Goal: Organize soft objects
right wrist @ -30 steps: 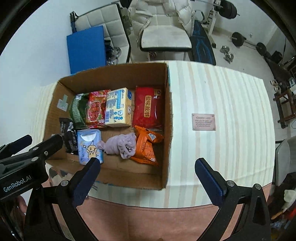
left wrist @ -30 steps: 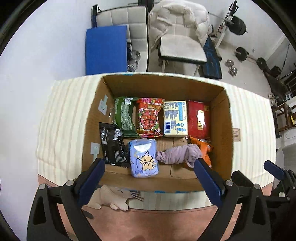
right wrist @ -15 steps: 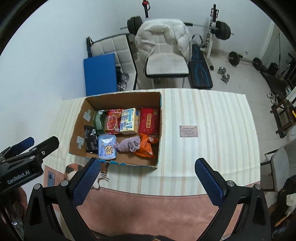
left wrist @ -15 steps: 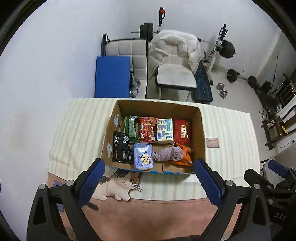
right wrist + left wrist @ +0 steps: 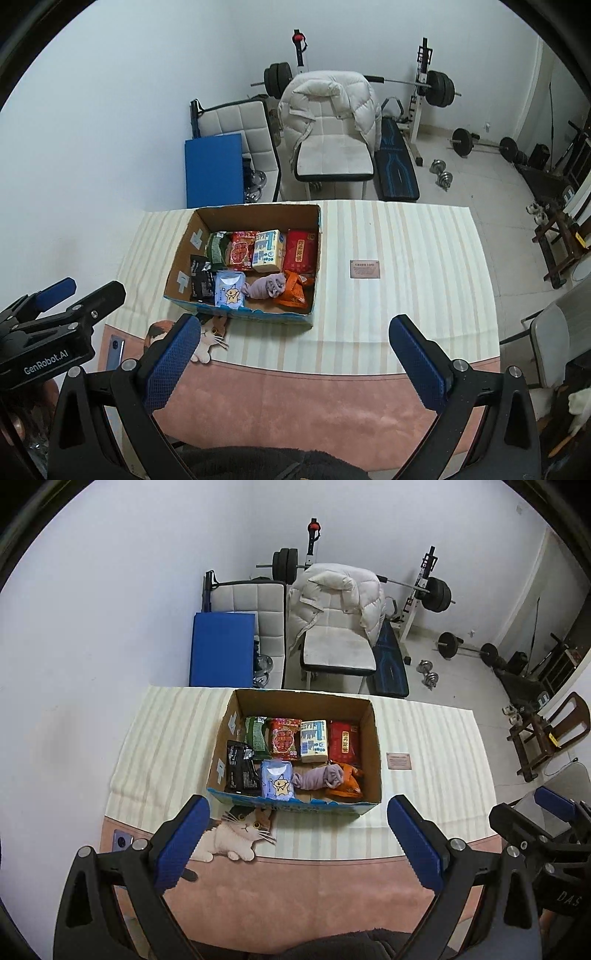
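Note:
An open cardboard box (image 5: 375,738) stands on the striped tablecloth; it also shows in the right wrist view (image 5: 183,254). Inside lie several soft packets: a green one (image 5: 255,732), a red snack bag (image 5: 283,736), a pale tissue pack (image 5: 314,740), a red pack (image 5: 344,743), a black pouch (image 5: 240,766), a light blue pack with a cartoon (image 5: 277,783), a lilac cloth (image 5: 317,778) and an orange bag (image 5: 349,784). My left gripper (image 5: 297,843) is open and empty, well back from the box. My right gripper (image 5: 293,363) is open and empty, also pulled back.
A small card (image 5: 365,269) lies on the cloth right of the box. A cat picture (image 5: 236,834) and a phone (image 5: 120,842) are at the table's near edge. Beyond the table stand a white chair with a jacket (image 5: 338,627), a blue pad (image 5: 221,650) and weights.
Both grippers have drawn back and upward from the box, so the box looks much smaller and the whole table and room show. Both stay open and empty.

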A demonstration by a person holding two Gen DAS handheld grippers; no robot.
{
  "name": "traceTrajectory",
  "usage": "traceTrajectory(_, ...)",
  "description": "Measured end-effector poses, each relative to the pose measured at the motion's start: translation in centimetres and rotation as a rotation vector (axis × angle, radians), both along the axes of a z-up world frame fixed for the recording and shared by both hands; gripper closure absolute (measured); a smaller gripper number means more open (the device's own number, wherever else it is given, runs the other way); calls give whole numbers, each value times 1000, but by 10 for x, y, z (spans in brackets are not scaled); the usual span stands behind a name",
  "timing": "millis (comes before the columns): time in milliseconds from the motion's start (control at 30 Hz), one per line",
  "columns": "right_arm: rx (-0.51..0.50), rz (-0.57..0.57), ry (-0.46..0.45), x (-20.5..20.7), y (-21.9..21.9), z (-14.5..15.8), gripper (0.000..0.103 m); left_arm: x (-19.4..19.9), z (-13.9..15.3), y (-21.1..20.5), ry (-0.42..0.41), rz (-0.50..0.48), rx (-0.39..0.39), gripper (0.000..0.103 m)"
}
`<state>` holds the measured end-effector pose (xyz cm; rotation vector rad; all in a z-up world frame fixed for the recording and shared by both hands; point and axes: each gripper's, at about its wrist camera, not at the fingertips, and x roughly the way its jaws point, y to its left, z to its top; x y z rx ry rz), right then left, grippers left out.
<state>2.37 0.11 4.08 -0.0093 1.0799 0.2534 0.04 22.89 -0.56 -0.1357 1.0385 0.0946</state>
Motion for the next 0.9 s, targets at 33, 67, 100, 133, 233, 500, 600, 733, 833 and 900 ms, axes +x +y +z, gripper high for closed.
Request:
traceTrajectory(33, 1, 1, -6, -3, -1, 3, 0, -2, 3, 0, -10, 3, -1, 4)
traceTrajectory(67, 0, 1, -10, -4, -1, 5, 0, -4, 5, 0, -17, 4, -3, 4)
traceTrajectory(100, -1, 1, -15, -6, -2, 7, 0, -4, 6, 0, -24, 2, -3, 4)
traceTrajectory(133, 0, 1, -19, -8, -3, 8, 0, -4, 8, 0, -34, 3, 3, 4)
traceTrajectory(233, -7, -8, -39, -10, -4, 12, 0, -4, 7, -1, -42, 8, 26, 4)
traceTrajectory(500, -24, -26, -77, -2, -4, 14, 0, -6, 3, 2, -61, 40, 55, 4)
traceTrajectory(600, -37, -33, -85, -1, -3, 13, 0, -5, 3, 2, -63, 45, 61, 4)
traceTrajectory(733, -46, -34, -89, 1, -1, 12, 0, -5, 3, 3, -62, 43, 60, 4)
traceTrajectory(833, -52, -37, -94, 3, 0, 13, 0, -4, 2, 2, -64, 37, 62, 4)
traceTrajectory(900, -56, -39, -100, 4, 0, 14, 0, -3, 2, 2, -67, 38, 62, 4)
